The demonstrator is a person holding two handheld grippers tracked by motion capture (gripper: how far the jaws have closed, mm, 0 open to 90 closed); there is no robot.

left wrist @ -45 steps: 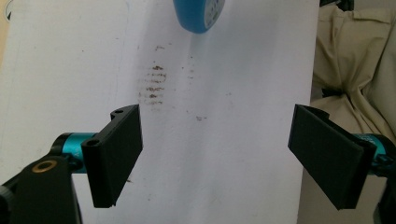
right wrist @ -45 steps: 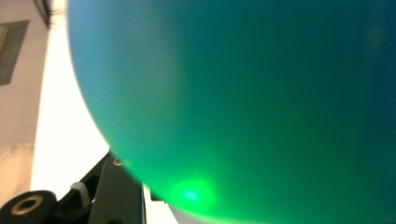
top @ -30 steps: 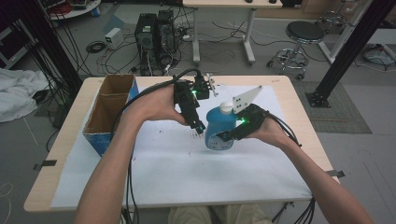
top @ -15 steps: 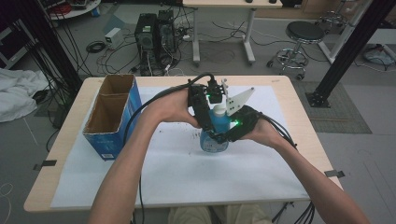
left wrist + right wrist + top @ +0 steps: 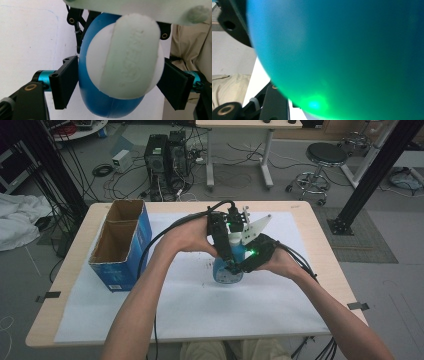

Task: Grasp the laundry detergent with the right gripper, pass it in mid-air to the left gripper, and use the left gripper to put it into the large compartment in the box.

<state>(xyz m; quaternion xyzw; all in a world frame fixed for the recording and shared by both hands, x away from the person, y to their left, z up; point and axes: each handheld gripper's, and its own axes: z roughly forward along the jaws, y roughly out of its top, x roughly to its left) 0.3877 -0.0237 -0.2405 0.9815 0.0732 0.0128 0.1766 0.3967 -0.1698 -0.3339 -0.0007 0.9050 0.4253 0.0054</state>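
A light wooden table (image 5: 320, 245) carries a white paper sheet (image 5: 200, 305) and, well left, an open blue cardboard box (image 5: 122, 245). At the sheet's middle stands a blue plastic bottle with a white cap (image 5: 227, 270). The right gripper (image 5: 246, 264) clamps its body; the left gripper (image 5: 225, 251) hangs above it, jaws straddling the cap, contact unclear.
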